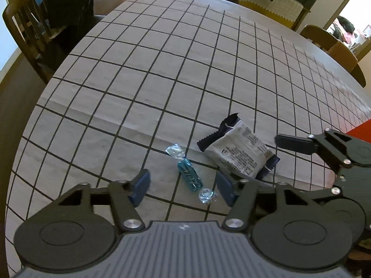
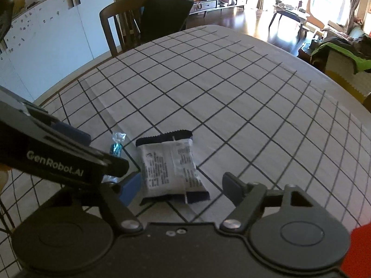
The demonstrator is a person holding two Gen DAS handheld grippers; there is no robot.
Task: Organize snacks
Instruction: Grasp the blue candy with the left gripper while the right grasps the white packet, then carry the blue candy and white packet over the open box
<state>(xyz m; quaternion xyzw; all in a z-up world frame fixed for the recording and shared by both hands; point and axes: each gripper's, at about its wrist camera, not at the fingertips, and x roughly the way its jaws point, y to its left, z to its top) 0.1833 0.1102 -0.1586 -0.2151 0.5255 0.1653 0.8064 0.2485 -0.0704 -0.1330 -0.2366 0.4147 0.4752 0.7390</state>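
Note:
A blue twist-wrapped candy [image 1: 189, 175] lies on the checked tablecloth [image 1: 162, 69] between the blue pads of my left gripper [image 1: 183, 188], which is open and clear of it on both sides. Just right of it lies a white and dark snack packet [image 1: 238, 155], printed side up. My right gripper [image 2: 182, 190] straddles the packet [image 2: 171, 166] near end, open, with a gap at its right pad. One of its fingers [image 1: 292, 142] shows beyond the packet. The left gripper's body [image 2: 58, 159] hides part of the candy [image 2: 117, 148].
A red object [image 2: 357, 250] sits at the near right edge, also in the left wrist view as a red object [image 1: 361, 127]. Wooden chairs [image 2: 123, 23] stand round the table, one with dark cloth on it. White cabinets [image 2: 46, 41] line the left wall.

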